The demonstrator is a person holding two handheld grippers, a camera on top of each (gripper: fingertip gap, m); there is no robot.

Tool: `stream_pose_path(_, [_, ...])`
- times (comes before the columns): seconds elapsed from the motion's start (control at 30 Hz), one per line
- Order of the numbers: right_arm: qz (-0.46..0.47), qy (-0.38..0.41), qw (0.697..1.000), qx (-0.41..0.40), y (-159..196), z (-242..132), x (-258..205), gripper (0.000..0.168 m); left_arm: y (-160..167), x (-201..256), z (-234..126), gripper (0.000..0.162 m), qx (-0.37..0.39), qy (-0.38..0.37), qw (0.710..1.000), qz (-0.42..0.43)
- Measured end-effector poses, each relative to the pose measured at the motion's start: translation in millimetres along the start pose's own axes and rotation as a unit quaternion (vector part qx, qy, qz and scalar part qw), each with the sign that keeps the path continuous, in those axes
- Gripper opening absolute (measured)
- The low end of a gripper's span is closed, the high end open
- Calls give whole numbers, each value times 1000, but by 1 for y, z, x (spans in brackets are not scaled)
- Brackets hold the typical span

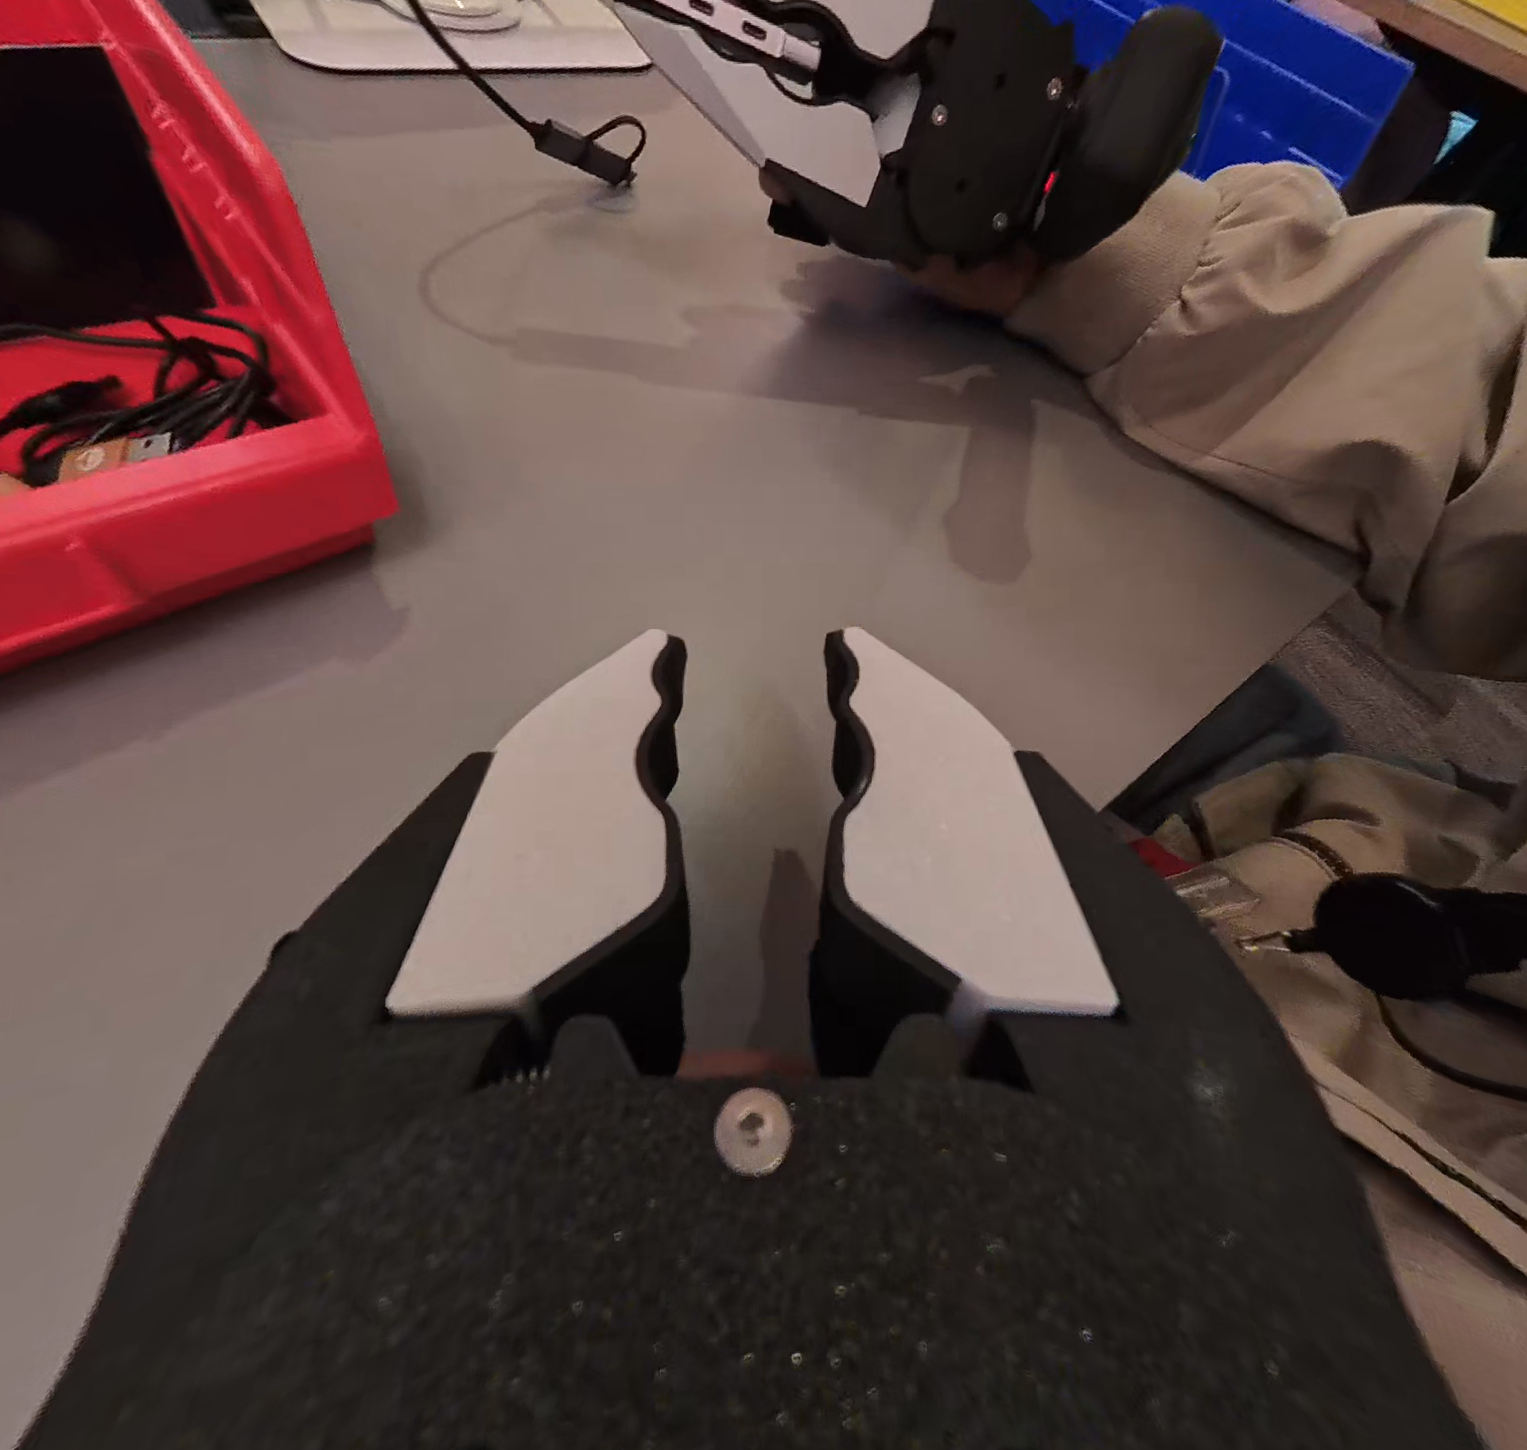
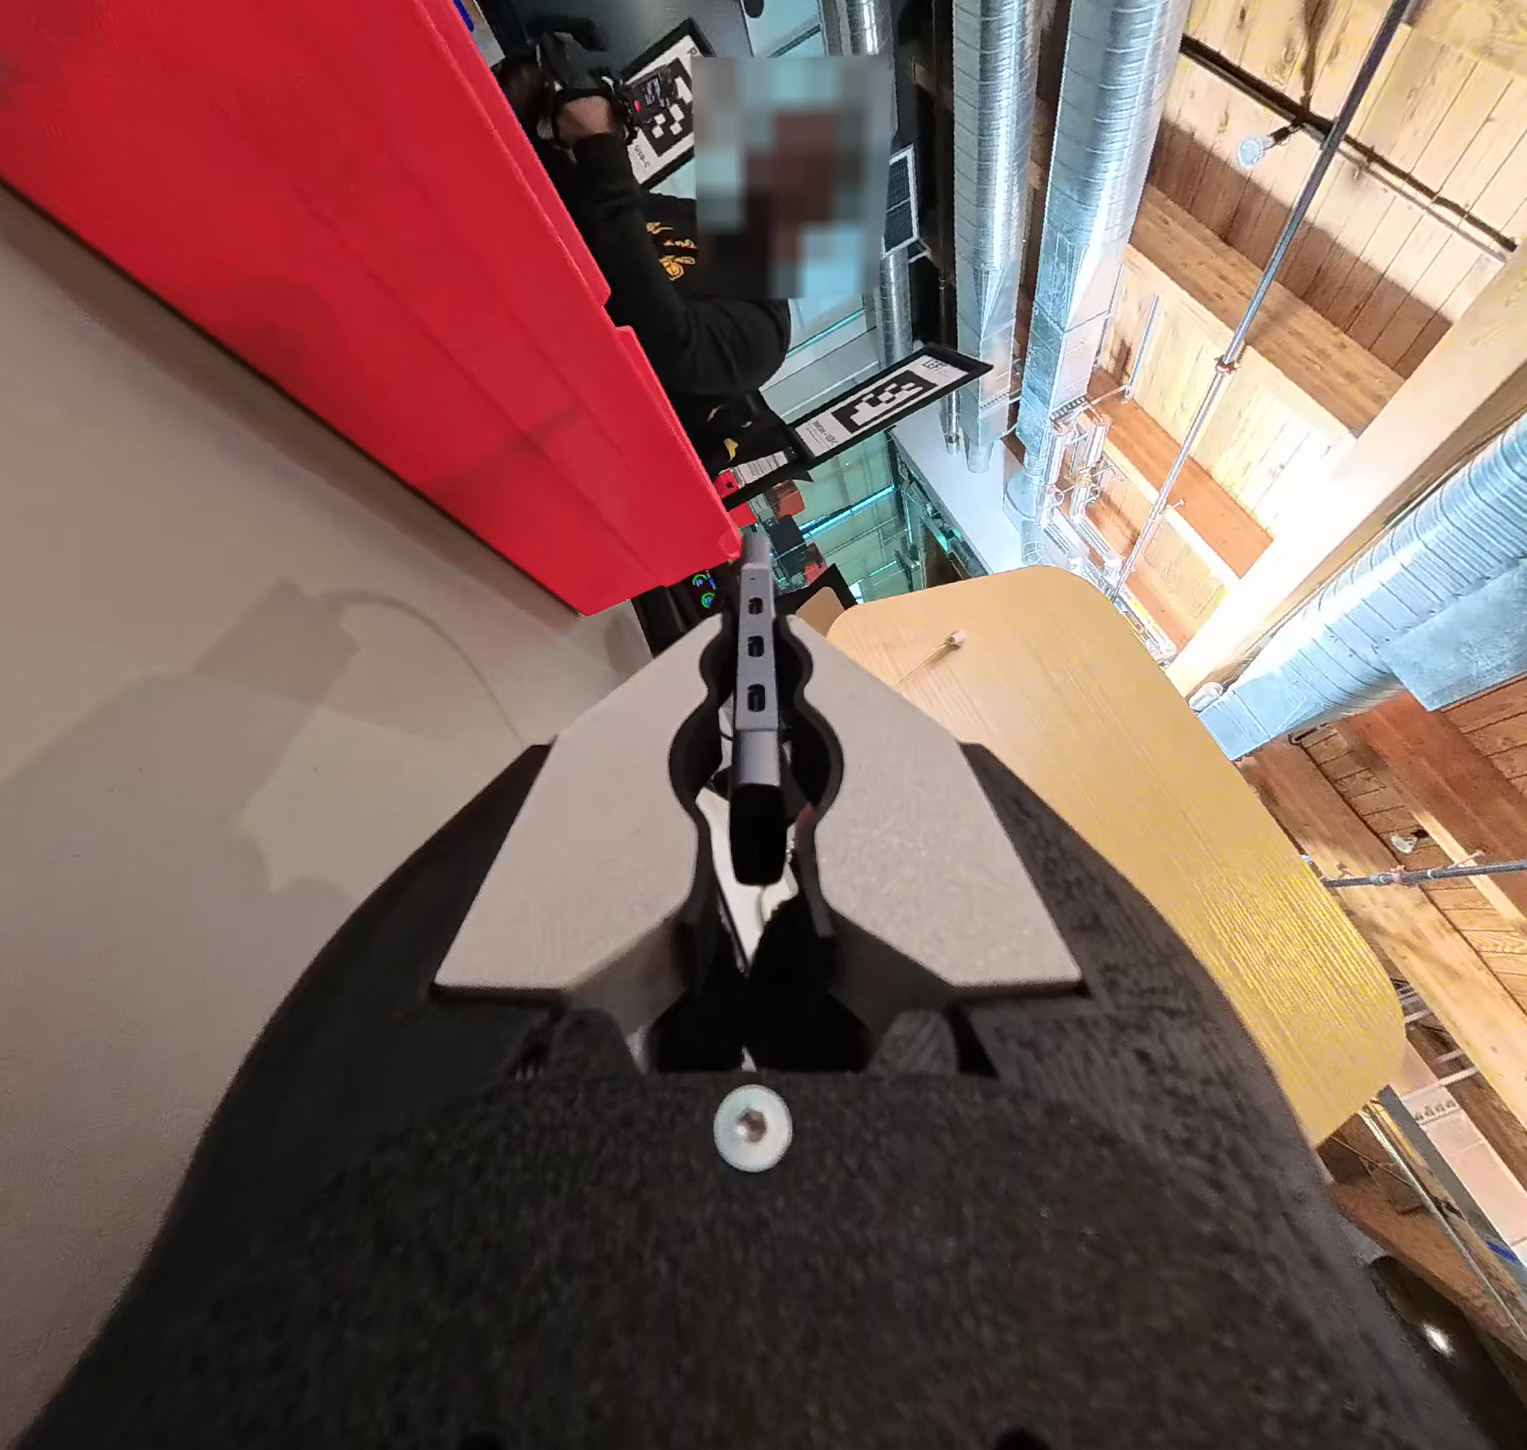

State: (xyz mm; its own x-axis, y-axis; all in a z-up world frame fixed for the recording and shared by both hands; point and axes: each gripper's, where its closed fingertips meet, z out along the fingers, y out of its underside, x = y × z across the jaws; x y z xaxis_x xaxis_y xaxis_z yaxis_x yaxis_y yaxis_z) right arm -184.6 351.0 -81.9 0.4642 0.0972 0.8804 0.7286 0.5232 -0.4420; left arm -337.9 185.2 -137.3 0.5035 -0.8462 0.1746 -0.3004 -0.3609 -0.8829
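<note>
Left wrist view: my left gripper [image 1: 754,650] parted, empty, over grey table [image 1: 661,460]. Red bin [image 1: 206,435] to its left, cut off; cables inside tangled, uncountable.

Right wrist view: my right gripper [image 2: 756,642] clamps slim grey hub [image 2: 756,667] beside red bin [image 2: 372,253]; three ports visible, far end hidden.

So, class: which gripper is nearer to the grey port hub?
Right. The right gripper is shut on the grey port hub, held above the table; the left gripper hangs open, well apart from it.
</note>
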Motion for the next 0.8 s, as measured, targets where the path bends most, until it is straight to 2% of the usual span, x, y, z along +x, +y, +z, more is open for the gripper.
stream_pose_path(0.27, [1, 9, 1000, -5, 3, -2, 4, 8, -9, -6, 6, 43, 15, 10, 998, -52])
stream_pose_path(0.4, [-2, 6, 1000, -2, 1, -1, 2, 7, -8, -16, 1, 36, 11, -5, 996, -87])
stream_pose_path(0.53, [-2, 4, 1000, -3, 0, -1, 1, 8, -19, -17, -10, 36, 49, 29, 990, -130])
stream_pose_path(0.73, [-2, 0, 1000, -4, 0, 0, -1, 8, -16, -45, -18, 37, 53, -15, 988, -143])
stream_pose_path(0.8, [-4, 1, 1000, -7, 2, 0, -1, 8, -25, -53, -19, 39, 61, -23, 989, -130])
